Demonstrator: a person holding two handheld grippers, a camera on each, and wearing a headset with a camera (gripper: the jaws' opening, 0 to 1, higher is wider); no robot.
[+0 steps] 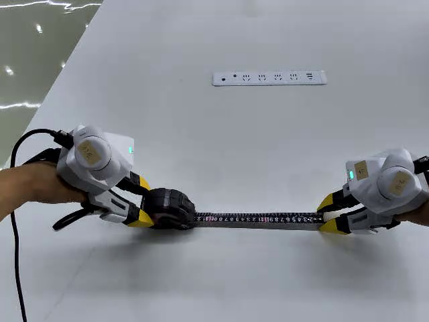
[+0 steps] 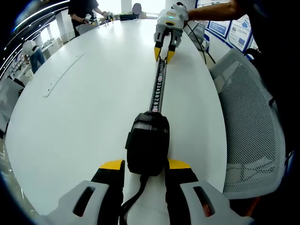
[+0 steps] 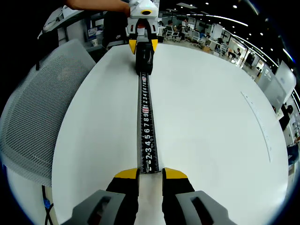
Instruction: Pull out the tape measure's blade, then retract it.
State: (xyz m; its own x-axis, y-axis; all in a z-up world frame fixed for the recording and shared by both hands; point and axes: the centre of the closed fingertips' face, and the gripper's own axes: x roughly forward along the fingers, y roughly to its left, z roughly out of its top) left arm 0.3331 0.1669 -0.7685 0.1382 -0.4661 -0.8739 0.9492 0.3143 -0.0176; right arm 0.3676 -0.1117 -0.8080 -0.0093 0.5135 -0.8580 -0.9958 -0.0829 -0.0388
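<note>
At far left, glossy green floor (image 1: 33, 54) beside a broad white worktop (image 1: 201, 134). Left gripper (image 1: 143, 201) closed snugly around the black tape measure (image 1: 169, 208), set down on the worktop. Blade (image 1: 258, 219) drawn out flat along the surface, numbers up. Right gripper (image 1: 328, 215) nearly closed, pinching the blade's tip. Farther back, a white power strip (image 1: 269, 78). Beyond the worktop, a grey mesh chair (image 2: 248, 122) and a bright open office with desks and people.

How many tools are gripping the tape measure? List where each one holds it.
2. The left tool clamps the black case; the right tool pinches the end of the pulled-out blade.
</note>
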